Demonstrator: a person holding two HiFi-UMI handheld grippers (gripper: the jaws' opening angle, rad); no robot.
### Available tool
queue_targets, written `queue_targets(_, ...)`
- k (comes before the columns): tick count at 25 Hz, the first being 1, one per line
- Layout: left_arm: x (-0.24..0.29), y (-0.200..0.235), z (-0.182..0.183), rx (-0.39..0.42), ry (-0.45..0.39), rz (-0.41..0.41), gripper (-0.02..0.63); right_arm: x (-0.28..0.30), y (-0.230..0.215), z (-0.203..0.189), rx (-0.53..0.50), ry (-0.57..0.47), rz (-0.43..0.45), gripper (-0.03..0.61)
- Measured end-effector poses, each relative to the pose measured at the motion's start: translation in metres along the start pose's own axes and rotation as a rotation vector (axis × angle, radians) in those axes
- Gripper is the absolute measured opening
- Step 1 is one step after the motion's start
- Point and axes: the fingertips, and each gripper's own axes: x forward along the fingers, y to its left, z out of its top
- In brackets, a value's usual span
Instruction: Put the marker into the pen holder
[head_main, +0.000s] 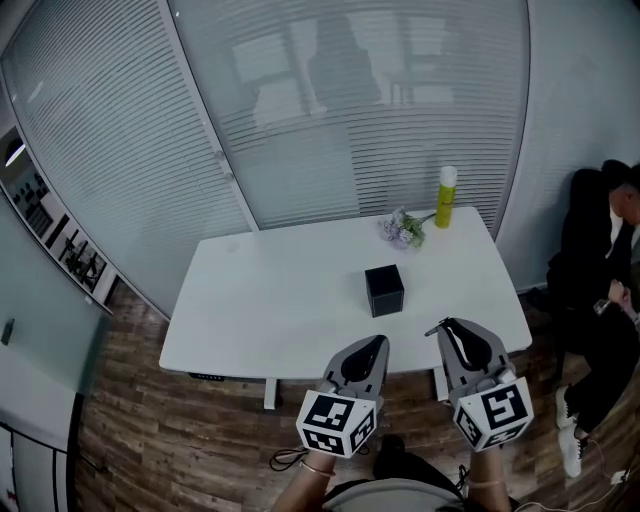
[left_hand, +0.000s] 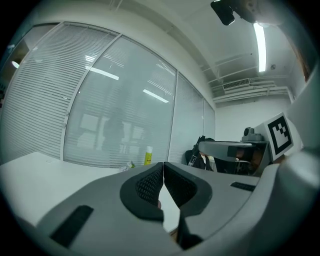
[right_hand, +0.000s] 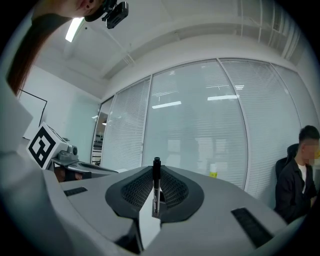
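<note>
Right gripper (head_main: 450, 330), low at 5 o'clock, is clamped on marker (right_hand: 156, 187), w/ left gripper (head_main: 378, 345) pinched together & empty beside it; carry step, I'd say, so next: reach toward 11 o'clock over pen holder (head_main: 384, 290), tip marker down, release.

The white table (head_main: 270, 300) bears a black pen holder (head_main: 384, 290), yellow bottle (head_main: 445, 197) and flowers (head_main: 403, 230).

Bare tabletop (head_main: 270, 300) is stretching all around the pen holder (head_main: 384, 290), leaving every side open. A yellow bottle (head_main: 445, 196) and small flowers (head_main: 403, 229) are standing well behind it.
</note>
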Motion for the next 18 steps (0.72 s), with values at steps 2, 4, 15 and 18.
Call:
queue_targets(2, 0.01, 0.004, 0.001, -0.001, 0.001, 0.008, 0.021, 0.01, -0.006, 0.0, 0.0, -0.002, 0.013, 0.071)
queue_targets(4, 0.019, 0.007, 0.0, -0.003, 0.003, 0.017, 0.021, 0.017, -0.013, -0.001, 0.003, -0.006, 0.024, 0.071)
queue_targets(15, 0.049, 0.021, -0.005, -0.011, 0.023, 0.091, 0.021, 0.054, -0.042, -0.007, 0.028, -0.014, 0.097, 0.071)
queue_targets(18, 0.052, 0.031, -0.006, -0.02, 0.032, 0.11, 0.021, 0.066, -0.044, -0.008, 0.036, -0.011, 0.109, 0.071)
